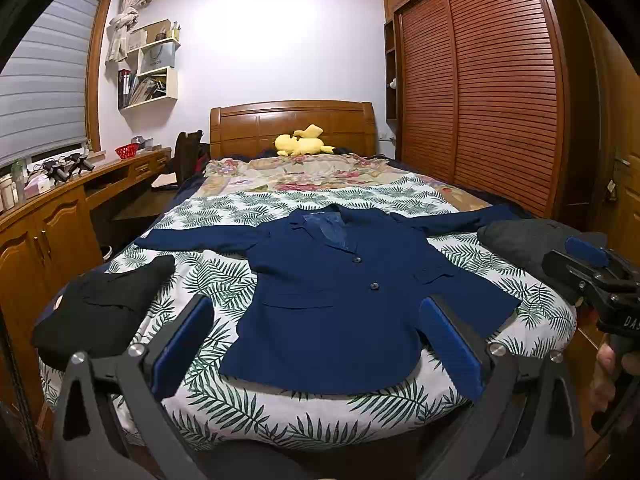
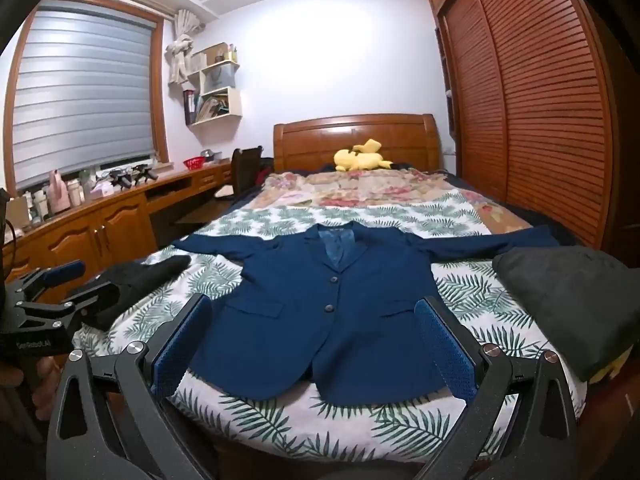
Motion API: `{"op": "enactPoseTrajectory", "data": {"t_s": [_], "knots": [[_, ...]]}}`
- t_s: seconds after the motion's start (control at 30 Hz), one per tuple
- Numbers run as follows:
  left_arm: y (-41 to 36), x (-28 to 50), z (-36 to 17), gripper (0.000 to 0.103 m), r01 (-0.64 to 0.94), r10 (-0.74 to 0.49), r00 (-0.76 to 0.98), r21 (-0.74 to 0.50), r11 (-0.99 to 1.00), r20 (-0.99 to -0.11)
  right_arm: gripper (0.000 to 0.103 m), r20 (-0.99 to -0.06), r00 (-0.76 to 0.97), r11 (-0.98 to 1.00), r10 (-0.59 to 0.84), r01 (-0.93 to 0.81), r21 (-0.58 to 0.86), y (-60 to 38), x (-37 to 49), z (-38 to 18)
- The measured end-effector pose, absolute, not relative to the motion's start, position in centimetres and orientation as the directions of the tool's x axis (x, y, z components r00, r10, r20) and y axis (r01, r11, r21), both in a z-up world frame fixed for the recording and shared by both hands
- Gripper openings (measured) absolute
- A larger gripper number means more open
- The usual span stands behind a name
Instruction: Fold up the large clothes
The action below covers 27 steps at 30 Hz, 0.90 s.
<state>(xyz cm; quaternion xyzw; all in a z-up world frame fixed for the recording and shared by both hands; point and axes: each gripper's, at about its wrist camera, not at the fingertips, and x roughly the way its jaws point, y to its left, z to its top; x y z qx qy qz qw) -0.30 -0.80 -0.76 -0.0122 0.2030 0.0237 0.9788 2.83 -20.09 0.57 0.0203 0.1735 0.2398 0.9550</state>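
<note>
A navy blue blazer (image 1: 352, 304) lies flat and face up on the leaf-print bedspread (image 1: 224, 280), buttoned, both sleeves spread out sideways. It also shows in the right wrist view (image 2: 344, 308). My left gripper (image 1: 316, 308) is open and empty, held above the bed's foot, short of the blazer's hem. My right gripper (image 2: 312, 312) is open and empty, likewise in front of the hem. The right gripper also shows at the right edge of the left wrist view (image 1: 592, 264), and the left gripper at the left edge of the right wrist view (image 2: 60, 284).
A black folded garment (image 1: 104, 304) lies at the bed's left corner. A dark grey folded garment (image 2: 568, 300) lies at the right corner. A yellow plush toy (image 1: 300, 142) sits by the headboard. A wooden desk (image 1: 60, 208) runs along the left, a slatted wardrobe (image 1: 480, 100) along the right.
</note>
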Motion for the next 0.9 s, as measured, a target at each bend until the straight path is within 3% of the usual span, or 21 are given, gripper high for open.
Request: {"op": "enactPoseTrajectory", "data": {"t_s": [0.9], "knots": [[-0.8, -0.4, -0.8, 0.103, -0.054, 0.045, 0.921, -0.014, 0.998, -0.388, 0.103, -0.324, 0.825, 0.885, 0.462, -0.449, 0.12, -19.2, 2.5, -0.5]]}}
